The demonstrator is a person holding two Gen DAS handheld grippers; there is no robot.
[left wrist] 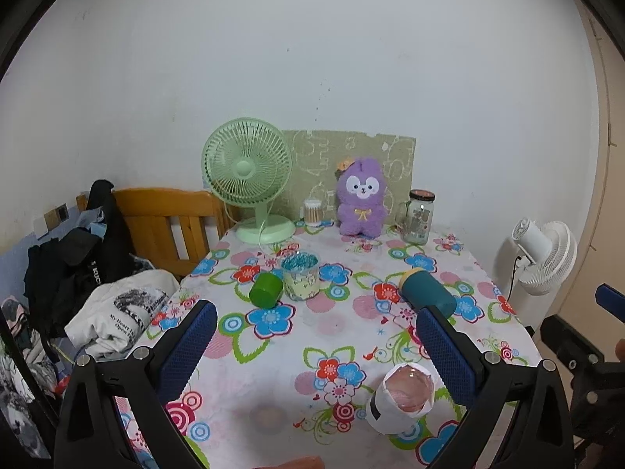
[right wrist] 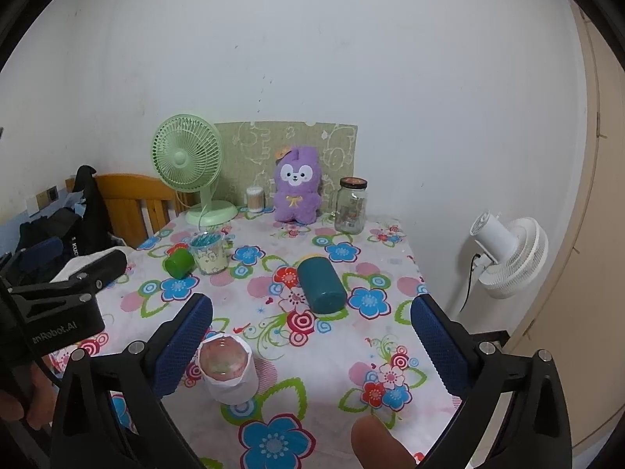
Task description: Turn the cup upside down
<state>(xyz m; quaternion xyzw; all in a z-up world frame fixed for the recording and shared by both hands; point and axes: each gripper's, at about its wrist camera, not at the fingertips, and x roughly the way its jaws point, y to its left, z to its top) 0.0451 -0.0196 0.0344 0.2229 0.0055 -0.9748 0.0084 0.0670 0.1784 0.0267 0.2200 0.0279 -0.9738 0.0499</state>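
A clear glass cup wrapped in white paper (left wrist: 404,398) stands upright near the table's front edge, mouth up; it also shows in the right wrist view (right wrist: 228,367). A teal cup (left wrist: 427,291) lies on its side mid-table (right wrist: 321,284). A small green cup (left wrist: 266,290) lies on its side further left (right wrist: 179,262). My left gripper (left wrist: 316,348) is open and empty above the table, the wrapped cup close to its right finger. My right gripper (right wrist: 312,342) is open and empty, the wrapped cup next to its left finger.
A flowered tablecloth (left wrist: 273,351) covers the table. A clear tub of blue-tipped sticks (left wrist: 300,279) stands beside the green cup. At the back stand a green fan (left wrist: 250,179), a purple plush (left wrist: 361,197), a cotton swab pot (left wrist: 313,211) and a glass jar (left wrist: 418,217). A white fan (right wrist: 508,250) is beyond the right edge; clothes (left wrist: 117,312) lie left.
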